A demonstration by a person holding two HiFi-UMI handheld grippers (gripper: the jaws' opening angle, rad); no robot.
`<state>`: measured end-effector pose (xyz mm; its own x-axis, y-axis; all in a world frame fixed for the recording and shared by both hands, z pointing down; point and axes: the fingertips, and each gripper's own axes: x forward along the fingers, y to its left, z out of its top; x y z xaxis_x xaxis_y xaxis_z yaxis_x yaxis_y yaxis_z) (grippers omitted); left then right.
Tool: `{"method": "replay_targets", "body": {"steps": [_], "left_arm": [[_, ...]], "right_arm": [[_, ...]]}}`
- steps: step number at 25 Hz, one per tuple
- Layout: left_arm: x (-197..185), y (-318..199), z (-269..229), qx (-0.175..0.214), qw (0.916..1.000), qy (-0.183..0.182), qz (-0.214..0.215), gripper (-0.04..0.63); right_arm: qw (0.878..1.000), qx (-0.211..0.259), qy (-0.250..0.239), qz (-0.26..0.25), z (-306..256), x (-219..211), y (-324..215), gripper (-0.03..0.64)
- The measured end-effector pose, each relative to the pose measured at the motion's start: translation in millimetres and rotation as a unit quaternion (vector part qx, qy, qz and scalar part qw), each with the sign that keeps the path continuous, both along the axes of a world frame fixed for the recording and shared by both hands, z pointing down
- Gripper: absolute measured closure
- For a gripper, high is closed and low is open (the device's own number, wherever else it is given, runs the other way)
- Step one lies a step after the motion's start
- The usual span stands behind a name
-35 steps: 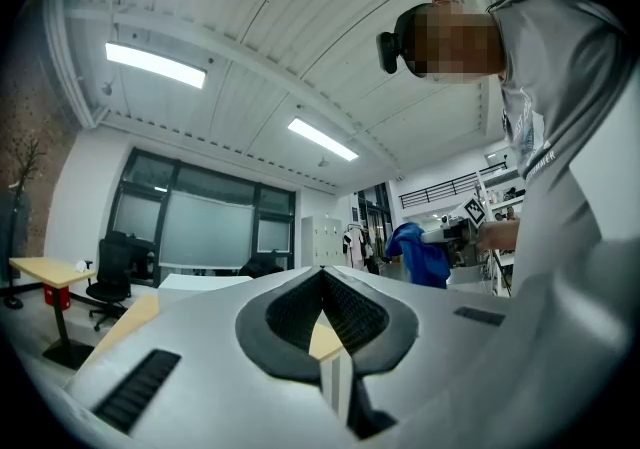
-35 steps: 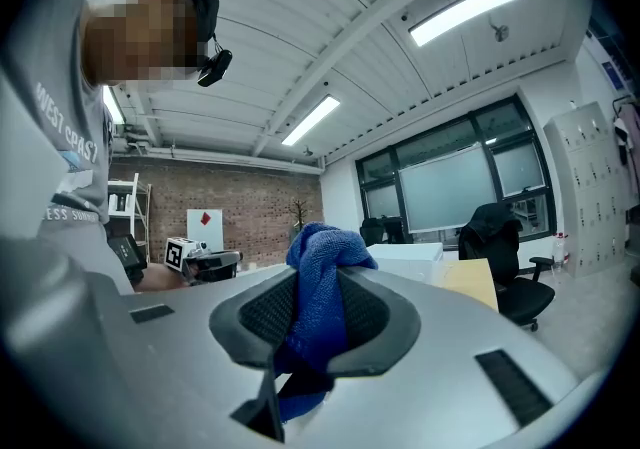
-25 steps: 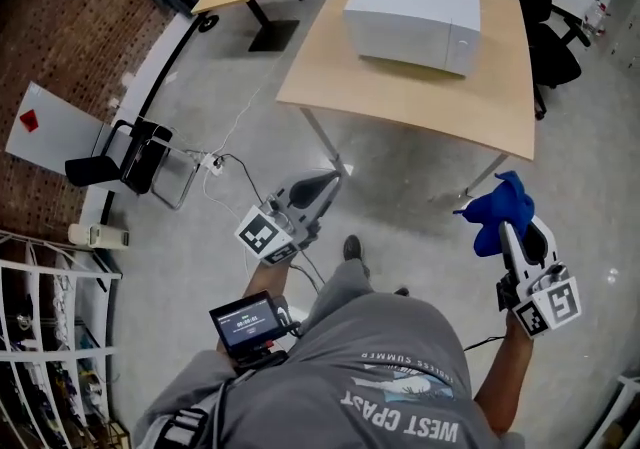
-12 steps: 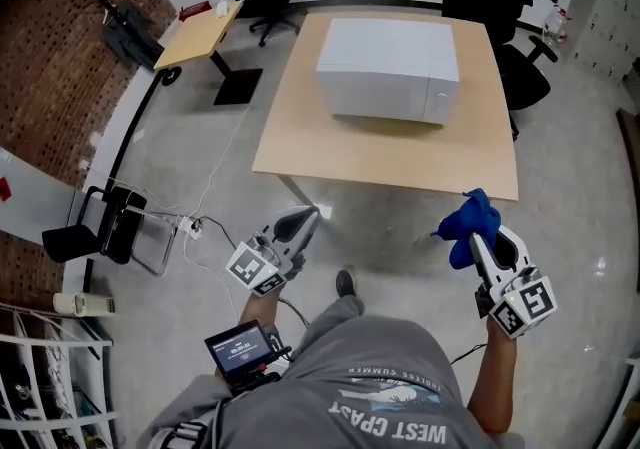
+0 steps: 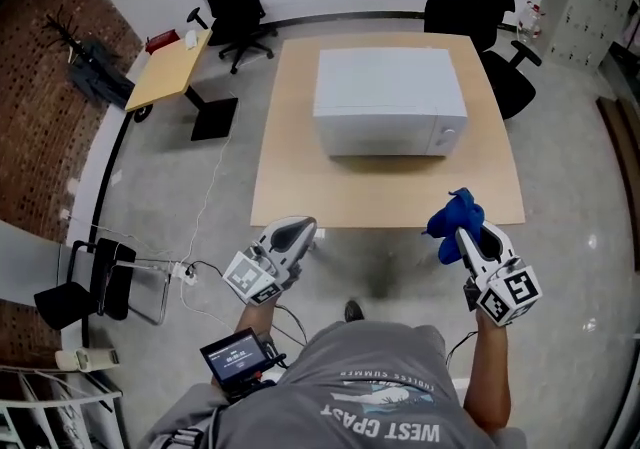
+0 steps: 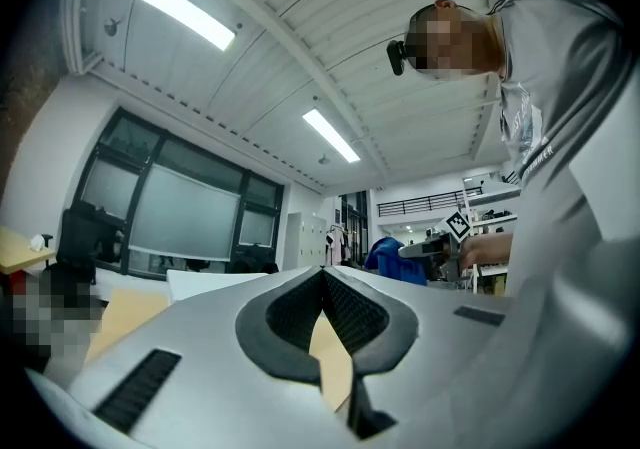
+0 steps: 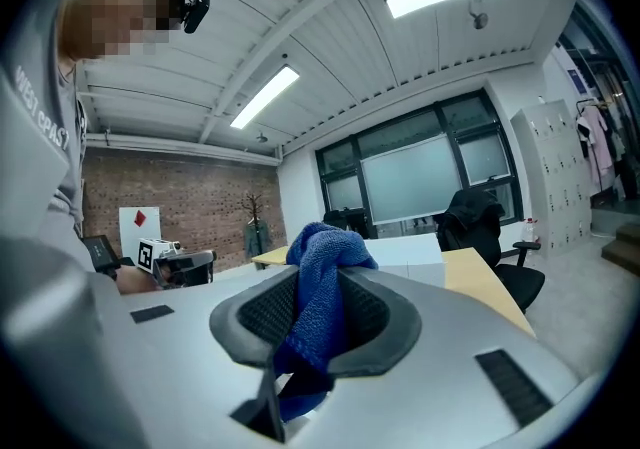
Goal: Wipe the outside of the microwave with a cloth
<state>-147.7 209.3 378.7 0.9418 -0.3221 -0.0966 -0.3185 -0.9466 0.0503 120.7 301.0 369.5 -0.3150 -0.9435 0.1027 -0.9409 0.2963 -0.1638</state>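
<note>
Blue cloth point(image 5: 450, 218) clamped in right hand-held gripper point(image 5: 466, 236) | left hand-held gripper point(image 5: 304, 225) jaws together, holding nothing

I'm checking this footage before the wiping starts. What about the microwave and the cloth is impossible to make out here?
Back and underside of the microwave: head view, hidden by its own body.
Its front controls: head view, too small and foreshortened.
The microwave in the right gripper view: mostly behind the blue cloth and the right hand-held gripper clamping it.
Any dirt on it: too small in every view.
</note>
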Motion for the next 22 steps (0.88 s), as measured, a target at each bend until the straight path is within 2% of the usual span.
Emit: {"method": "replay_targets", "body": {"steps": [4,9,14,19,22], "left_arm": [[-16.6,-31.0,5.0,-0.004,1.0000,0.000,0.005,0.572],[-42.5,-58.9,14.3,-0.018,0.9996,0.000,-0.020,0.572],[-57.0,-84.3,24.2,-0.025,0.9977,-0.011,-0.063,0.572],[-69.4,-104.2,29.7,-0.039,0.9916,-0.017,-0.122,0.572],[-73.7,-114.7,39.5,-0.051,0.9870,-0.029,-0.150,0.572]], "right_arm": [[1.000,-0.008,0.000,0.013,8.0,-12.6,-42.1,0.517],[1.000,-0.017,0.003,0.020,24.0,-19.2,-101.1,0.517],[0.997,-0.038,-0.061,0.028,57.3,-20.4,-183.9,0.517],[0.993,-0.087,-0.066,-0.037,114.6,-68.8,-275.1,0.517],[0.986,-0.114,-0.091,-0.077,147.3,-108.6,-324.5,0.517]]}}
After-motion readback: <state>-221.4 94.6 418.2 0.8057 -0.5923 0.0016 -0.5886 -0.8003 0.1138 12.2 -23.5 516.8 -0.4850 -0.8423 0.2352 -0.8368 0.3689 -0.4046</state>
